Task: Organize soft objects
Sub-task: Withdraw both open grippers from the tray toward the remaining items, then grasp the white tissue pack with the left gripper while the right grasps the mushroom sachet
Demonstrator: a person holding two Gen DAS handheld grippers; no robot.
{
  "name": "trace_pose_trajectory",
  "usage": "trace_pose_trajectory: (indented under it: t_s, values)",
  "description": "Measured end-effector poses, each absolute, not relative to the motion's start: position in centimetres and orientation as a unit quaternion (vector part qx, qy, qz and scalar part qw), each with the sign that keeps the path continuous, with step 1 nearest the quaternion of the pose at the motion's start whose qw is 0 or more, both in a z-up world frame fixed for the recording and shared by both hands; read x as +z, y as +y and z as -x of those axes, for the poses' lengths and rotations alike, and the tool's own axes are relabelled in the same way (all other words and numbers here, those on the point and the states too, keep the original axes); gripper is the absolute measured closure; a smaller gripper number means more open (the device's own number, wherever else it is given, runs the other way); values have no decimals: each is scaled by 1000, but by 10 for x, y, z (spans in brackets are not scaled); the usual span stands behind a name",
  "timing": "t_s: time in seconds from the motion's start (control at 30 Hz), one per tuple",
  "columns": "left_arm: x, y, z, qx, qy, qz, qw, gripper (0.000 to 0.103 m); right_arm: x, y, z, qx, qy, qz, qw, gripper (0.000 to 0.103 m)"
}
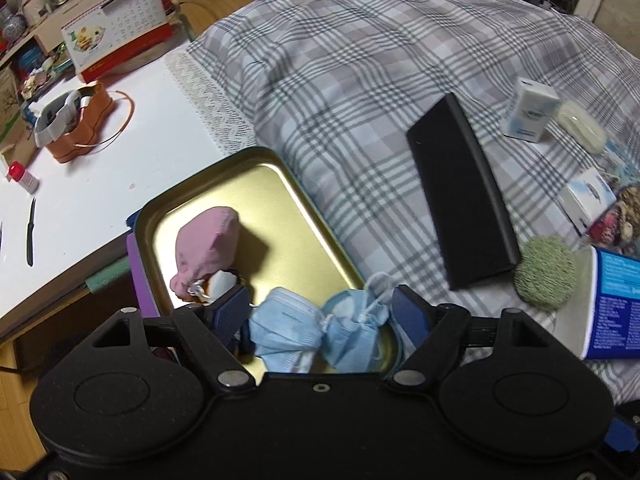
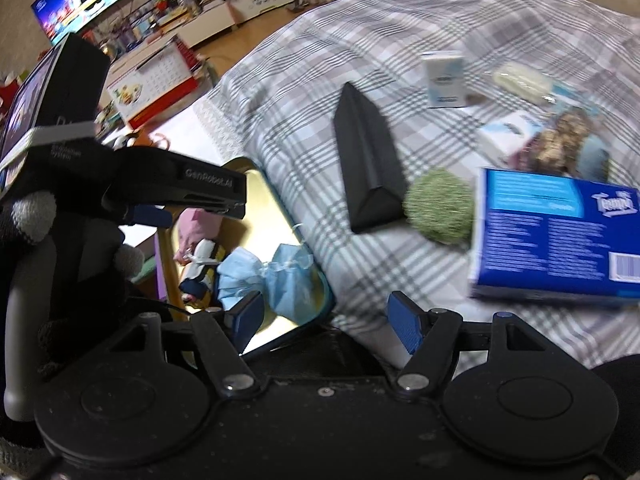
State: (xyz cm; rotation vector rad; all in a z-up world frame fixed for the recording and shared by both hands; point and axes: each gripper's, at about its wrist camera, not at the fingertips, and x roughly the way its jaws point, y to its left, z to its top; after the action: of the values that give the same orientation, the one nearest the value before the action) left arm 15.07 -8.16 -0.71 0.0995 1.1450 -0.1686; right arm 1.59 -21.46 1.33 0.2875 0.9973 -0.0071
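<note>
Two soft items already lie in the gold tin tray [image 1: 256, 184] at the lower centre of the left wrist view: a crumpled blue face mask [image 1: 316, 330] against the near rim and a pink cloth pouch [image 1: 208, 242] to its left, with a small white-and-dark bundle, too hidden to name, tucked under the pouch. Judged from this grouping, the tray serves as the collecting bin for the soft things. It sits where the white worktop [image 1: 120, 152] meets the checked bedspread [image 1: 360, 80], so both hands can reach it. Unsorted on the bedspread, right of the frame: a green fuzzy ball [image 1: 544, 274] just beside a long black case [image 1: 460, 188], with a blue tissue box [image 1: 616, 304] close on its other side; further up, a small white carton [image 1: 530, 110] and a pale oblong bar [image 1: 580, 128]. The ball looks like the next soft candidate; the case and cartons are stiff and likely stay out. Left claw [image 1: 322, 312]: hangs over the tray's near end, jaws parted to about mid-width, straddling the mask; the pads do not seem to press on it, so it counts as let go. Right claw [image 2: 326, 318]: jaws parted to a middling width, nothing between them, poised above the seam between tray edge and bedspread at lower centre of its own view, with the ball up and to the right.
</note>
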Motion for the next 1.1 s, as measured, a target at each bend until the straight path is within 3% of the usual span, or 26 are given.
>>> trace_pose_trajectory:
  t_s: [0.73,1.1]
  values:
    - [23,-197,-133,-193,518,-105,826,27,42,-403,24,-221,378,-239,867,30]
    - [20,-244,-186,-184,533,-109,819,27,26,-435,-40,-252,380,-240,857,30]
